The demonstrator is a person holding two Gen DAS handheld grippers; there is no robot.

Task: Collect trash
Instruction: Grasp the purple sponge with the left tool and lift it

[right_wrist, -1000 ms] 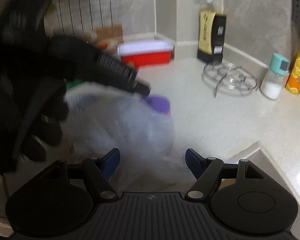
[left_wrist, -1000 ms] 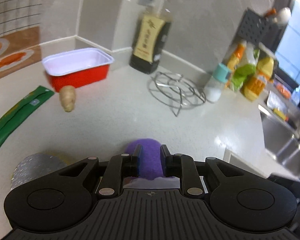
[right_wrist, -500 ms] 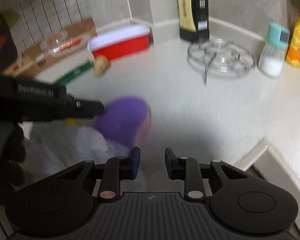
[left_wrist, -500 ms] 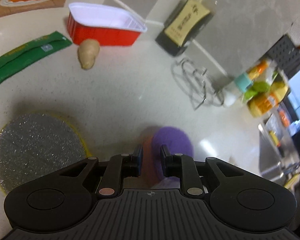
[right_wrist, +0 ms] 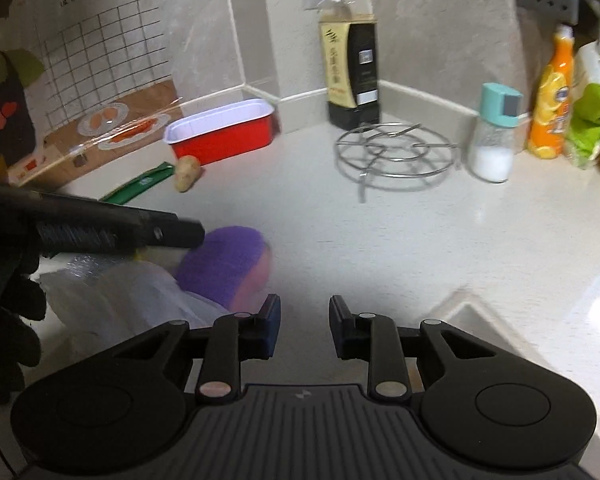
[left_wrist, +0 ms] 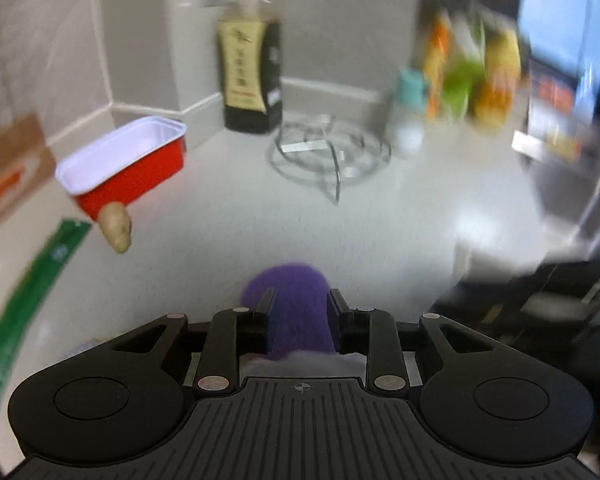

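My left gripper (left_wrist: pixel 300 304) is shut on a purple sponge-like pad (left_wrist: pixel 296 304) that sticks out between its fingers, with a clear plastic bag (right_wrist: pixel 132 300) hanging under it. In the right wrist view the left gripper (right_wrist: pixel 192 236) reaches in from the left above the purple pad (right_wrist: pixel 228 264). My right gripper (right_wrist: pixel 304 316) stands just right of the pad, its jaws narrowly apart with nothing between them. A red tray (right_wrist: pixel 224 128) (left_wrist: pixel 128 160), a piece of ginger (right_wrist: pixel 187 168) (left_wrist: pixel 118 226) and a green wrapper (right_wrist: pixel 140 186) (left_wrist: pixel 28 304) lie on the white counter.
A dark sauce bottle (right_wrist: pixel 352 60) stands in the corner. A wire trivet (right_wrist: pixel 396 152), a salt shaker (right_wrist: pixel 494 136) and an orange bottle (right_wrist: pixel 550 100) stand to the right. A sink edge (right_wrist: pixel 480 312) lies at the lower right.
The left gripper has swung its view back up toward the wall, still holding the purple pad. The right gripper has opened slightly and drawn to the pad's right.
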